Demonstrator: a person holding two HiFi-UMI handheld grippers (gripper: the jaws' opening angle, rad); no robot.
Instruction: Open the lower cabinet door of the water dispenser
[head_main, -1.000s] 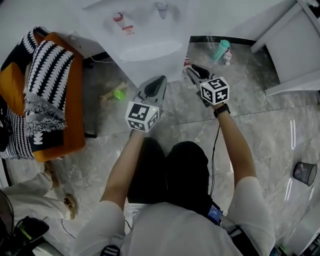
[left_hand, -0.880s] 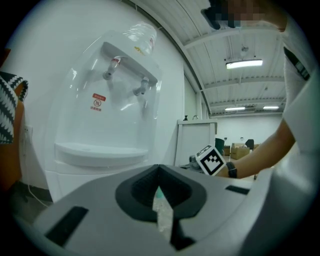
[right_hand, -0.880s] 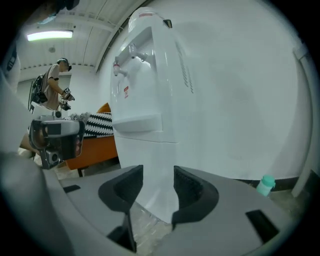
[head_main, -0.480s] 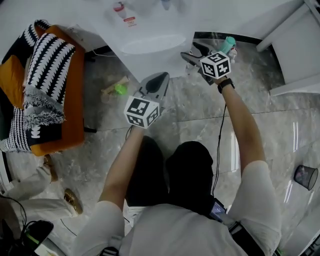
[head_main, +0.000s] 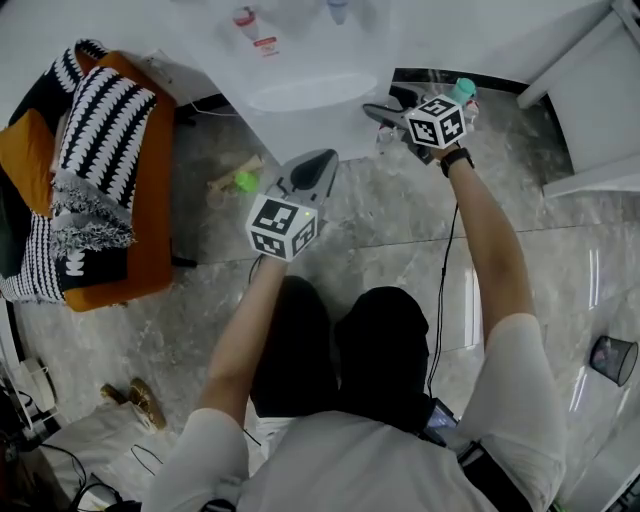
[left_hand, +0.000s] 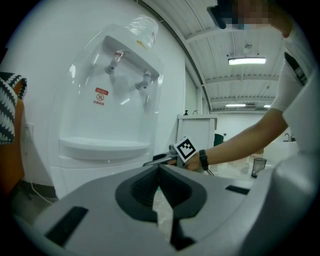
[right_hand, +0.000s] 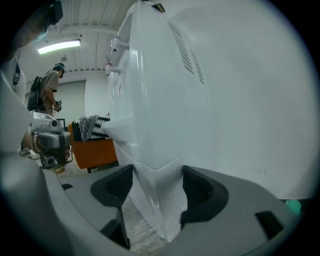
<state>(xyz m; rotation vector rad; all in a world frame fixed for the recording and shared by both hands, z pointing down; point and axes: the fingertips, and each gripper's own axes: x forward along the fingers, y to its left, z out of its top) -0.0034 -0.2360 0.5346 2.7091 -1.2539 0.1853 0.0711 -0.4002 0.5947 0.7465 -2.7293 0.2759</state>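
Note:
The white water dispenser (head_main: 300, 60) stands ahead of me, taps at the top, lower cabinet panel (left_hand: 85, 175) under the drip shelf. My right gripper (head_main: 388, 104) is at the dispenser's right front corner. In the right gripper view its jaws (right_hand: 157, 185) stand wide, and the white corner edge of the lower door (right_hand: 155, 205) fills the gap between the dark pads (right_hand: 202, 187). I cannot tell whether they press on it. My left gripper (head_main: 318, 160) hangs in front of the dispenser, apart from it. Its pads (left_hand: 145, 187) meet with nothing between them.
An orange chair with a black-and-white throw (head_main: 100, 170) stands at the left. A green object (head_main: 240, 182) lies on the marble floor beside the dispenser, a teal bottle (head_main: 462, 88) past the right gripper. White furniture (head_main: 600, 90) is at the right, a wire basket (head_main: 612, 358) lower right.
The right gripper moved forward to the dispenser's right corner, and its jaws opened wide around the edge. The left gripper stayed about where it was.

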